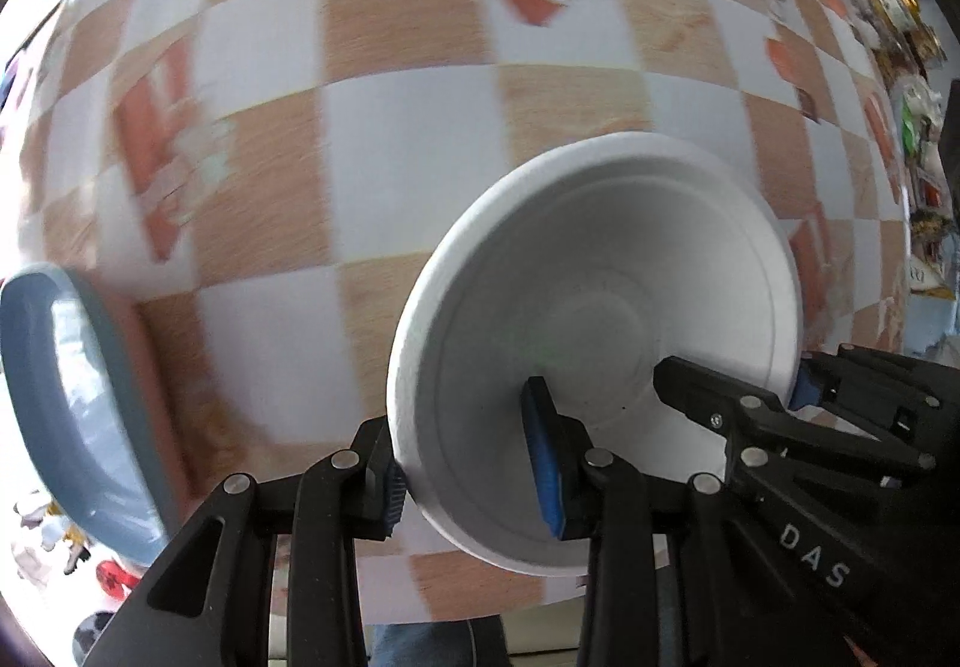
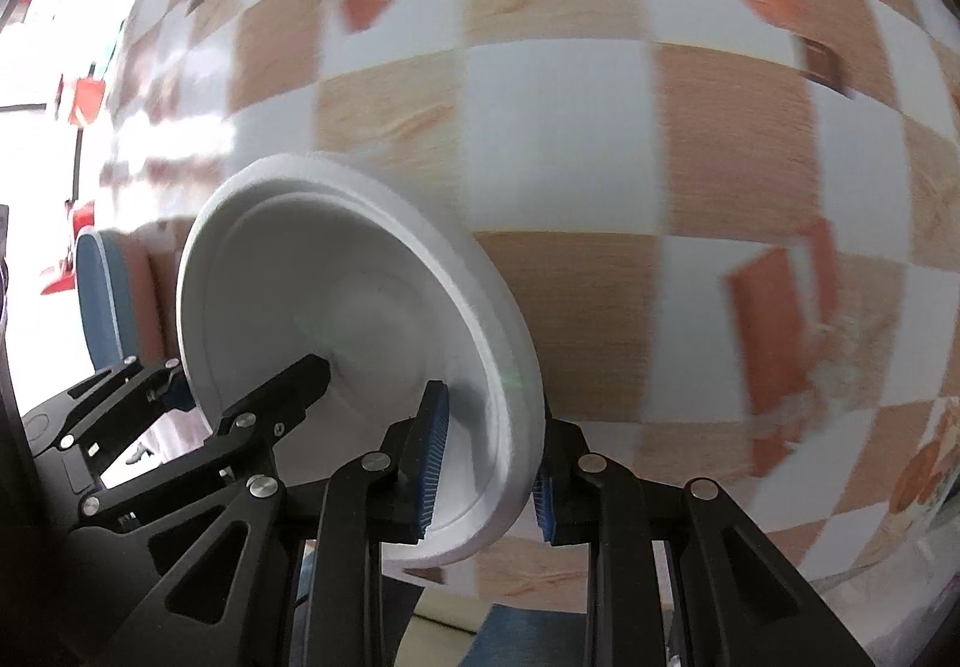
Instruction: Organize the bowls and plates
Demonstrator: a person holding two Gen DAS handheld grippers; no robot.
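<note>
Above the checkered tablecloth (image 1: 414,169), you hold one white foam bowl (image 1: 600,271) between both tools, its open side turned toward the cameras. Your left gripper (image 1: 474,457) pinches the near-left part of the rim: one blue-padded finger (image 1: 543,463) sits inside the bowl against its wall and the other presses the outside, so the jaws are narrowed onto the rim. Your right gripper (image 2: 489,466) does the same on the opposite side of that rim, one blue pad (image 2: 433,463) inside the bowl (image 2: 336,283) and one outside, closed on the foam edge. In the left wrist view your right gripper (image 1: 792,391) reaches in from the right; in the right wrist view your left gripper (image 2: 180,385) reaches in from the left. You can count two bowls in all: the white one you grip and one blue bowl (image 1: 66,403), which sits apart on the cloth to the left, tilted in view, and shows again at the left edge beyond the white bowl (image 2: 102,295). The cloth (image 2: 600,139) is blurred.
</note>
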